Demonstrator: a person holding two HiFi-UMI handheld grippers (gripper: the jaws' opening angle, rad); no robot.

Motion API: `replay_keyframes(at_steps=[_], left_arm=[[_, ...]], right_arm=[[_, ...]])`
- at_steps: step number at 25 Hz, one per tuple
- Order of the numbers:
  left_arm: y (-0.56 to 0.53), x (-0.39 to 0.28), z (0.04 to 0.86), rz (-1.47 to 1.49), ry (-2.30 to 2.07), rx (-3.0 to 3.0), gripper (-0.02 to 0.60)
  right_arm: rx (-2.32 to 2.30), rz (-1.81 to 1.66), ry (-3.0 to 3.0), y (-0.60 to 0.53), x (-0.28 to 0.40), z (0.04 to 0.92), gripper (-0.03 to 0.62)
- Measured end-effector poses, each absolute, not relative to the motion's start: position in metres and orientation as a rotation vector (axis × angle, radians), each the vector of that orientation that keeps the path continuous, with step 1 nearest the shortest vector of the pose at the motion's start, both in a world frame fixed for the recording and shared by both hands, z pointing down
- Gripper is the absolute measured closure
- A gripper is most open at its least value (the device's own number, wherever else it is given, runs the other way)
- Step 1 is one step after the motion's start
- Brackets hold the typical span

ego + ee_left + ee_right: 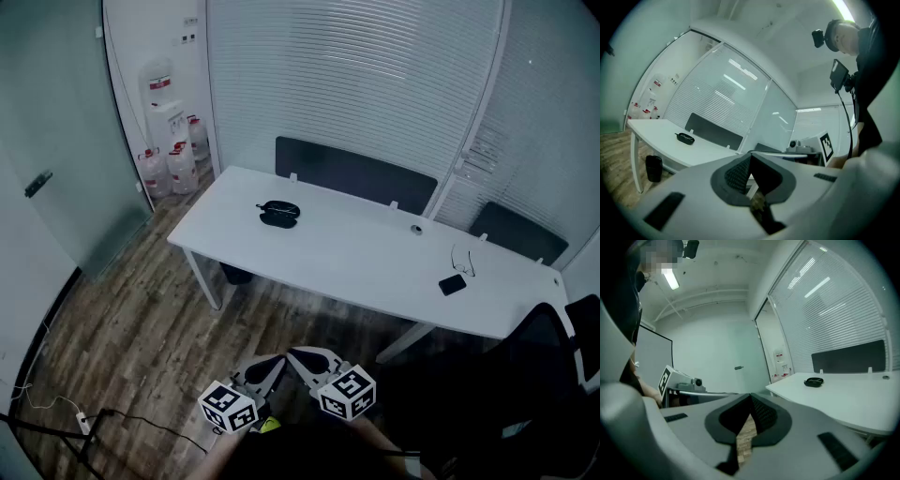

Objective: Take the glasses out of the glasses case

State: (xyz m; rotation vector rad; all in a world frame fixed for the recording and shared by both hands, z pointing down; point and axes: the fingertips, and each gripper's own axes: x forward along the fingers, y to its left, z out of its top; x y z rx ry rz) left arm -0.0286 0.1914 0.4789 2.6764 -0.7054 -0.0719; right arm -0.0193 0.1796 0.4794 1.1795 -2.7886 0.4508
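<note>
A black glasses case [278, 214] lies open on the left part of the white table [356, 262]; I cannot make out what is in it. It is small and far off in the left gripper view [685, 138] and in the right gripper view [813, 381]. A thin pair of glasses [463, 260] lies near the table's right end. My left gripper [273, 364] and right gripper [300, 355] are low over the floor in front of the table, side by side. Both are far from the case and shut on nothing.
A small black flat object [452, 285] lies beside the glasses. Dark panels [354, 173] stand along the table's far edge. A black chair [553, 356] is at the right. A water dispenser [167, 122] and bottles stand at the back left, and a dark bin [236, 274] sits under the table.
</note>
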Motion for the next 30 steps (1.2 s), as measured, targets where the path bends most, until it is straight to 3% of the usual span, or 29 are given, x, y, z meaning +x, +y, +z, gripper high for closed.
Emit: replay_keyframes(at_steps=[30], left_arm=[[0.177,-0.061,0.491,-0.089,-0.68,2.624,0.572]], right_arm=[[1.084,0.425,-2.725,0.165,-0.055,0.492,0.579]])
